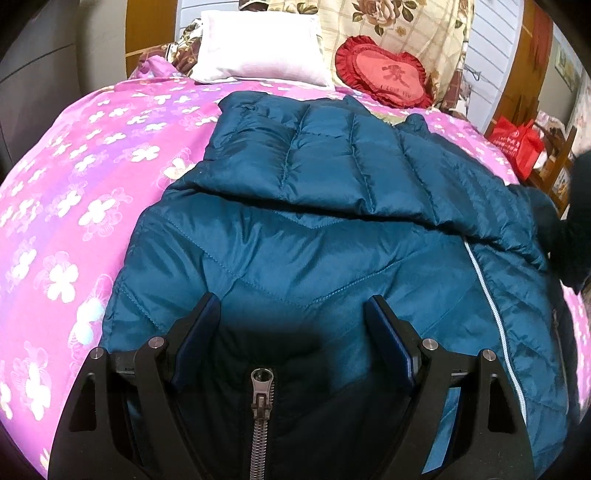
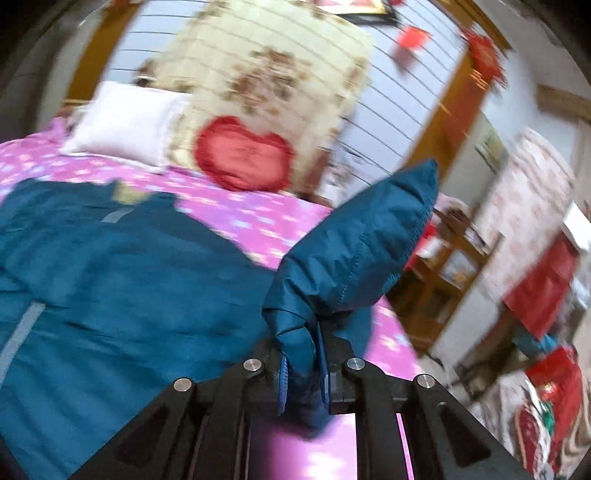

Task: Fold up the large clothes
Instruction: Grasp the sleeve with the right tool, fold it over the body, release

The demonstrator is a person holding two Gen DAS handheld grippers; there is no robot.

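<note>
Teal quilted nylon fills both views: a padded jacket (image 1: 314, 236) is spread on a bed covered by a pink flowered sheet (image 1: 74, 206). One sleeve (image 1: 295, 155) is seen folded across the body of the jacket, and a pale zipper tape (image 1: 491, 295) runs down its right side.

The left gripper (image 1: 291, 321) is held low over the near end of the jacket, pointed along the bed toward the headboard. Its jaws are spread wide, with nothing between the blue pads (image 1: 388, 339); only jacket fabric lies below them. A metal zipper pull (image 1: 262, 395) on dark fabric is seen just beneath the gripper body. Whether the pads touch the cloth cannot be told.

The right gripper (image 2: 303, 376) is held at the right edge of the jacket (image 2: 110, 280), tilted, and its view is blurred. Its jaws are pressed close together on a bunched piece of the teal fabric, and the other sleeve (image 2: 362, 236) is seen lifted off the sheet (image 2: 258, 218), standing up and away to the right above the fingers.

At the head of the bed a white pillow (image 1: 258, 48), a red heart-shaped cushion (image 1: 384, 70) and a cream floral cushion (image 1: 399, 22) are propped. A red bag (image 1: 517, 144) is seen beside the bed on the right.
</note>
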